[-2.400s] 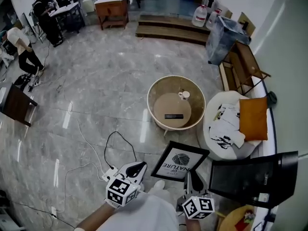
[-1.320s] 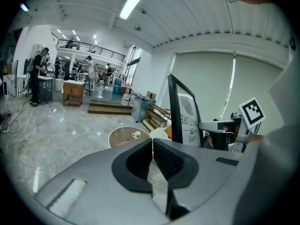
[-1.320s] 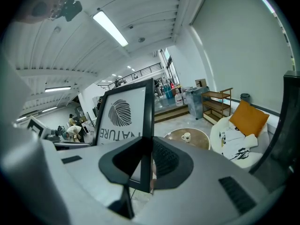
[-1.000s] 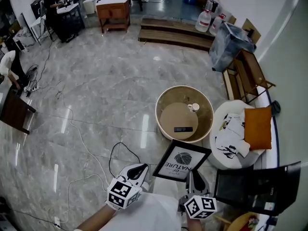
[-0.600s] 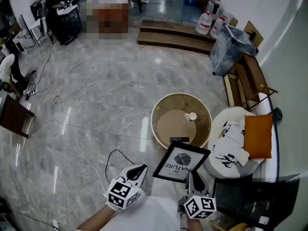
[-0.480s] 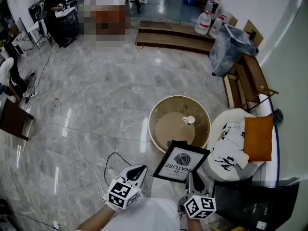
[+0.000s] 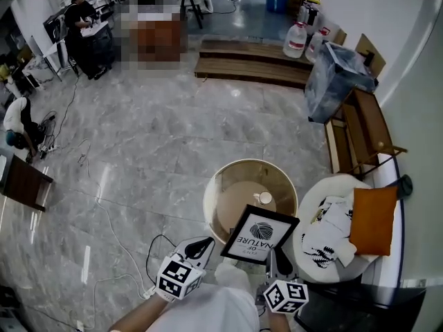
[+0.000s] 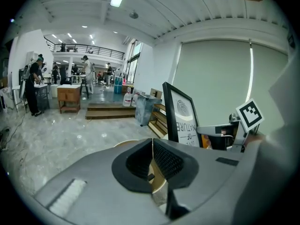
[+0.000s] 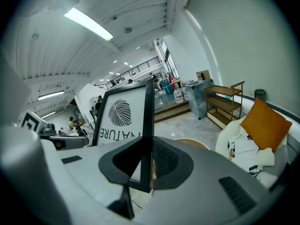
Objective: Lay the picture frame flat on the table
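A black picture frame [image 7: 260, 234] with a leaf print and the word NATURE hangs in the air over the near edge of the round table [image 7: 250, 203]. My right gripper [image 7: 277, 259] is shut on its lower right corner; in the right gripper view the frame [image 9: 125, 125] stands upright between the jaws. My left gripper [image 7: 199, 246] is shut with nothing in it, to the left of the frame. The left gripper view shows the frame [image 8: 182, 118] to its right and the table rim [image 8: 123, 144] below.
A white cup [image 7: 263, 198] stands on the round table. A white seat [image 7: 331, 235] with an orange cushion [image 7: 372, 220] is to the right. A black chair [image 7: 360, 310] is at lower right. Cables [image 7: 111, 220] run over the marble floor. People work at desks [image 7: 86, 26] far off.
I have walked closer to the round table: it has come nearer and now lies partly under the frame. The frame stays held in my right gripper.
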`<state>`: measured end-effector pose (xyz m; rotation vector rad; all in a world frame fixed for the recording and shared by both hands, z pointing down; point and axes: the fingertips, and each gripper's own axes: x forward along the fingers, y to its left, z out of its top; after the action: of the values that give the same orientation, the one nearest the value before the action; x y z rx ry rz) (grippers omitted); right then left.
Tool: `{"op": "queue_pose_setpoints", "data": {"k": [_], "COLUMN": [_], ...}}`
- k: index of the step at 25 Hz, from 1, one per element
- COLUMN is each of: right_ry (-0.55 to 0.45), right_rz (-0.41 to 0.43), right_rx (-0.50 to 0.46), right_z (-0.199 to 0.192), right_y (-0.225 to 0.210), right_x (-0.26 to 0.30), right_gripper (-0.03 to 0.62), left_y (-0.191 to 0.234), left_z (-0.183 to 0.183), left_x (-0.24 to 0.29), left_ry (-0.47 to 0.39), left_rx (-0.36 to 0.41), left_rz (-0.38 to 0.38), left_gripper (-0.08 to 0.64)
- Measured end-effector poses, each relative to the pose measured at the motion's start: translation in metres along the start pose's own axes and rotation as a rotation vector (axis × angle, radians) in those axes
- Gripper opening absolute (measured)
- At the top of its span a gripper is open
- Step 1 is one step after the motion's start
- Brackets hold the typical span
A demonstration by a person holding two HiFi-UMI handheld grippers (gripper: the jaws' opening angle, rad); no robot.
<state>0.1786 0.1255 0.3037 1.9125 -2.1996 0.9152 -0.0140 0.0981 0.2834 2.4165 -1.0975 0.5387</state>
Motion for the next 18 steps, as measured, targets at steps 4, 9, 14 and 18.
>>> {"op": "queue_pose_setpoints", "data": {"k": [4,9,14,18], "right_ry": [-0.008,0.001,0.017,0.018], "right_rz": [0.014,0.018,0.024,0.028], "right_rx": [0.013,0.044,0.076,0.087], "right_z": [0.023,0.033,0.031,0.034], "right_y": [-0.022,-0.05,-0.065,-0.07], "right_x": [0.023,0.045,0.059,0.065], "right_gripper": [0.06,0.06,0.06,0.06], "left_y": [0.002,-0.001,-0.006,-0.011], "left_z": [0.018,0.022,0.032,0.037], "left_x": [0.03,0.059,0.079,0.087], "left_ry": [-0.003,0.015,0.013,0.027], "left_rx": [0.005,-0.01,0.003,0.023], "left_rz": [0.021,0.048,0.053,0.046], "left_gripper": [0.009,0.009,0.009,0.009]}}
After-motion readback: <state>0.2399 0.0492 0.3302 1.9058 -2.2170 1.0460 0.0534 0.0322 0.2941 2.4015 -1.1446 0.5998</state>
